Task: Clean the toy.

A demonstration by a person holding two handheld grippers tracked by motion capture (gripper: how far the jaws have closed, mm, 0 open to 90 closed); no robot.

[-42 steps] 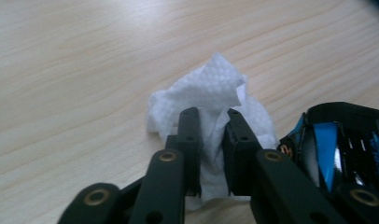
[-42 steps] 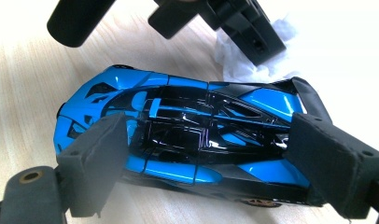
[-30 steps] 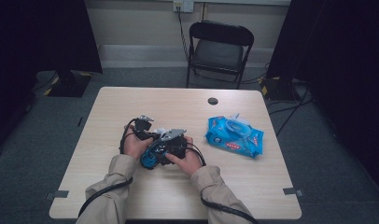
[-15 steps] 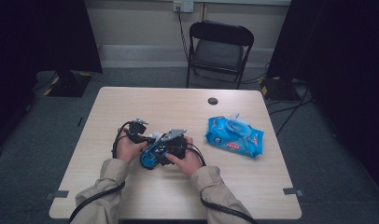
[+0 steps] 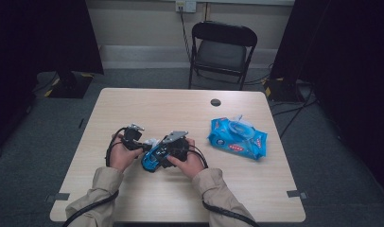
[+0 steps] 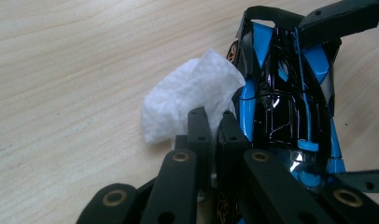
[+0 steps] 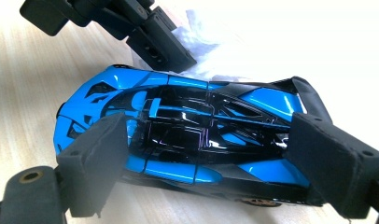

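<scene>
A glossy blue and black toy car [image 7: 178, 116] lies lengthwise between the pads of my right gripper [image 7: 215, 163], which is shut on its two ends. In the high view the car [image 5: 151, 160] sits just above the table's near middle, with the right gripper [image 5: 158, 156] around it. My left gripper [image 6: 211, 116] is shut on a crumpled white wipe [image 6: 187, 93] that presses against the car's side [image 6: 285, 93]. From the right gripper view, the left gripper [image 7: 164, 51] comes in from the top with the wipe [image 7: 201, 37] behind it. Both hands [image 5: 121, 156] hold the grippers close together.
A blue pack of wipes [image 5: 237, 138] with its lid flap raised lies right of the hands on the light wooden table [image 5: 180, 109]. A small black round cap [image 5: 215, 102] sits near the far edge. A black folding chair [image 5: 223, 47] stands beyond the table.
My left gripper, with the wipe, has slid a little to the left and toward the person along the car. The right gripper and the car have stayed put.
</scene>
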